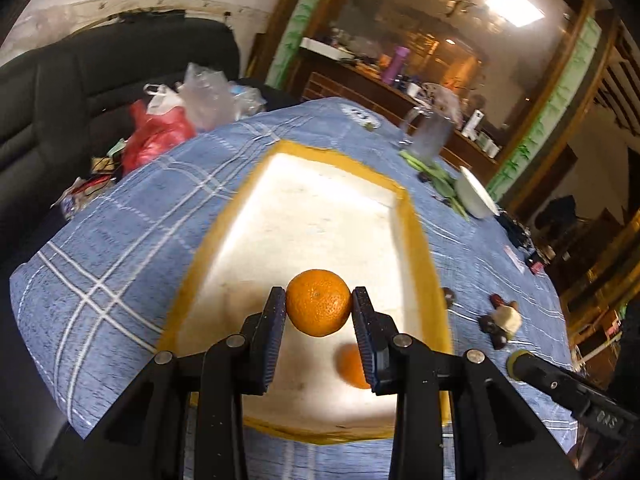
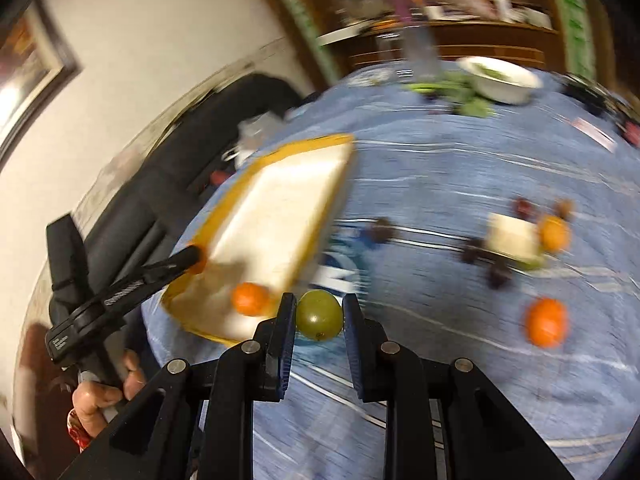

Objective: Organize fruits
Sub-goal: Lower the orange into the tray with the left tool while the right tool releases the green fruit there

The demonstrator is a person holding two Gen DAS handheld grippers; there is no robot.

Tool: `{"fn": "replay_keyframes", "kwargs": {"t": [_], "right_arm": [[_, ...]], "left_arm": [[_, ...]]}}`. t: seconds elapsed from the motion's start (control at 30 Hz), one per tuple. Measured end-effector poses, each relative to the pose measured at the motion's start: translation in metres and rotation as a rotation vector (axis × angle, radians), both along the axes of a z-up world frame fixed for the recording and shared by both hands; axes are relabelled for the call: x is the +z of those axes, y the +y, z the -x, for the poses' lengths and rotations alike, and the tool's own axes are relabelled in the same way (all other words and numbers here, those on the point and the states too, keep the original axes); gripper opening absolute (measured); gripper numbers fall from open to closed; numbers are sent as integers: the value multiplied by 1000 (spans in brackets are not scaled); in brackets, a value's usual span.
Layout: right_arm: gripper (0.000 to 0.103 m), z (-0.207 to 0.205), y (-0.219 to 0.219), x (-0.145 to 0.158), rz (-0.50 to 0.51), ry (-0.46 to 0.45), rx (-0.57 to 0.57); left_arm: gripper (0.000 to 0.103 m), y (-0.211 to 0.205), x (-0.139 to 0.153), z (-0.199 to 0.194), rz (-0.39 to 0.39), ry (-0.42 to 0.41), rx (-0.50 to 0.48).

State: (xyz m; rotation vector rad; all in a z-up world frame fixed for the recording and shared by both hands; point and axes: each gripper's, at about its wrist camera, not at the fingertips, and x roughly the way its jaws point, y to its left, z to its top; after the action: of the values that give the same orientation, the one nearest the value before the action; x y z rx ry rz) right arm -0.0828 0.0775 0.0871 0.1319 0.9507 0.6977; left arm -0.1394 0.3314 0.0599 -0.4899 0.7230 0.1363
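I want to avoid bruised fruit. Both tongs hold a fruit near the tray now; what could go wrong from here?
1. The left tongs pinch the mandarin only at its sides, above the tray; if it slips out, it may bounce.
2. Another mandarin lies in the tray right below, so a release here could hit it.
3. The right tongs hold a green fruit over the blue cloth, outside the tray; a drop could roll away.
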Motion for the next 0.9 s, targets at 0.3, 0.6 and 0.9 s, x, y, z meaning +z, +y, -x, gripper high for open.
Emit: {"fn": "replay_keyframes", "kwargs": {"t": [0.3, 0.6, 0.9], "right_arm": [[26, -10, 100, -10, 144, -73, 114], [34, -31, 138, -35, 216, -33, 106], [48, -29, 104, -9, 164, -87, 38]], "left_arm": [[33, 16, -12, 5, 23, 9, -8], [58, 31, -5, 18, 31, -19, 20], [61, 33, 3, 26, 42, -27, 35]]}}
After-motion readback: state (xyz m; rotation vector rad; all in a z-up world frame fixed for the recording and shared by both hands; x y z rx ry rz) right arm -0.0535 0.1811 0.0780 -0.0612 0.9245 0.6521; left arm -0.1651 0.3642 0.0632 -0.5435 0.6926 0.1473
